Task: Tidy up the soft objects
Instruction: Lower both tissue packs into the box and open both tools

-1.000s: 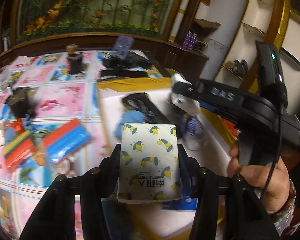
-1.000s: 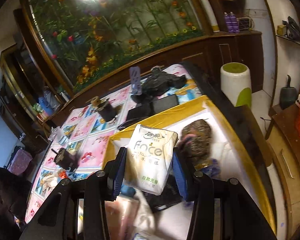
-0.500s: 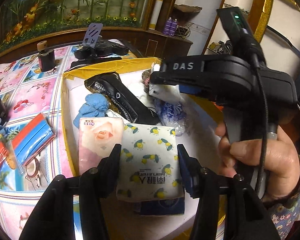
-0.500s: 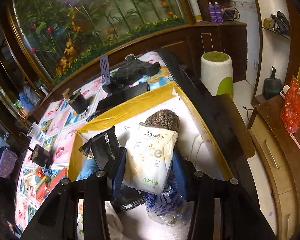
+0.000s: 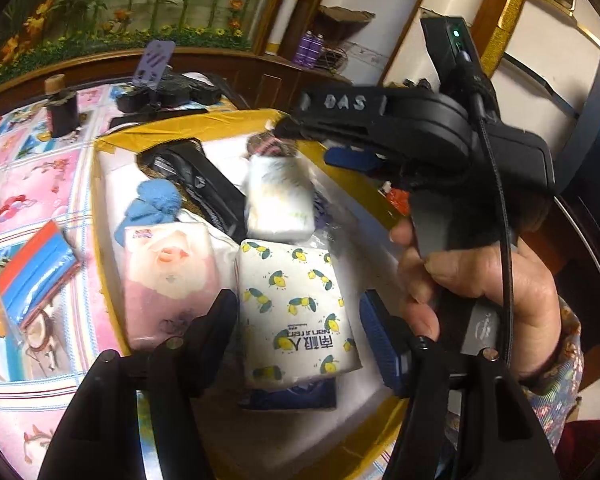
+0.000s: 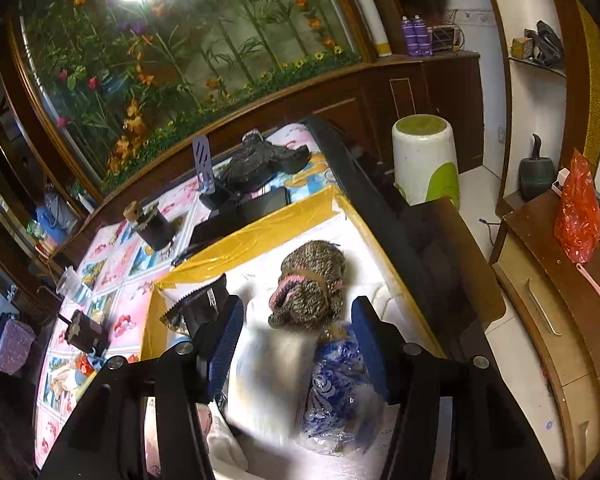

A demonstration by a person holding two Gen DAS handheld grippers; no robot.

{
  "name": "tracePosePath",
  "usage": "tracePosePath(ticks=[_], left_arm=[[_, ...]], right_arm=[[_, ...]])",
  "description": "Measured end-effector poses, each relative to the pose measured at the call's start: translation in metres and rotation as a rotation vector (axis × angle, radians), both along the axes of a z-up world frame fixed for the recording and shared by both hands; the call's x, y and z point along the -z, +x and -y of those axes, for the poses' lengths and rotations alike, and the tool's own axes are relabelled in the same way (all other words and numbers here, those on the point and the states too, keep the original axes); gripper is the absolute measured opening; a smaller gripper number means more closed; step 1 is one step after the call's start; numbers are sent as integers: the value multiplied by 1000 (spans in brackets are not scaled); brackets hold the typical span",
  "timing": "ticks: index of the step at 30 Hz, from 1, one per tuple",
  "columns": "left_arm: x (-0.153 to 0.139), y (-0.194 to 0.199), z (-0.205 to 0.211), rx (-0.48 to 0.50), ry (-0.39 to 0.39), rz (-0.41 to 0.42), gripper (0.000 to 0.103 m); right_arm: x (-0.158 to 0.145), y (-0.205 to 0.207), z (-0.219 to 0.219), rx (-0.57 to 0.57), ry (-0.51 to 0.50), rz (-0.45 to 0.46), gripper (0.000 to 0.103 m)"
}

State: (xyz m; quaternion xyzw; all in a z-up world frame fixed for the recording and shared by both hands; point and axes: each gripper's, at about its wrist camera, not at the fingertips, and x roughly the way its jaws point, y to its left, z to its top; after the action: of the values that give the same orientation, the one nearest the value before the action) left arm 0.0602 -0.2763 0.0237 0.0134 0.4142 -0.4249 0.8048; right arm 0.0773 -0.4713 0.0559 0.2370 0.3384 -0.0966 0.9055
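I am spreading both claws, left gripper [image 5: 296,312] and right gripper [image 6: 296,332], releasing the lemon tissue pack [image 5: 296,304] and white tissue pack [image 5: 280,200] inside the foam box [image 5: 100,184]; knitted hat [image 6: 310,288] beside them unsorted

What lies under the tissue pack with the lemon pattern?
A dark blue flat item shows below the lemon tissue pack, inside the yellow-rimmed box. Most of it is covered, so I cannot identify it.
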Motion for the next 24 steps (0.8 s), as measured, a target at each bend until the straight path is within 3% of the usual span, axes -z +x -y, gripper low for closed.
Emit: tracePosePath(ticks=[3, 7, 14, 24], left_arm=[[0, -2, 2, 48, -18, -26, 63], [-6, 2, -10, 16, -59, -23, 63], [-15, 20, -52, -115, -119, -13, 67], [-14, 47, -124, -322, -118, -6, 67]], right_arm=[[-4, -4, 1, 17, -11, 18, 60], [-7, -6, 3, 28, -13, 26, 60], [-11, -9, 1, 27, -22, 48, 60], [-19, -11, -23, -23, -72, 119, 60]])
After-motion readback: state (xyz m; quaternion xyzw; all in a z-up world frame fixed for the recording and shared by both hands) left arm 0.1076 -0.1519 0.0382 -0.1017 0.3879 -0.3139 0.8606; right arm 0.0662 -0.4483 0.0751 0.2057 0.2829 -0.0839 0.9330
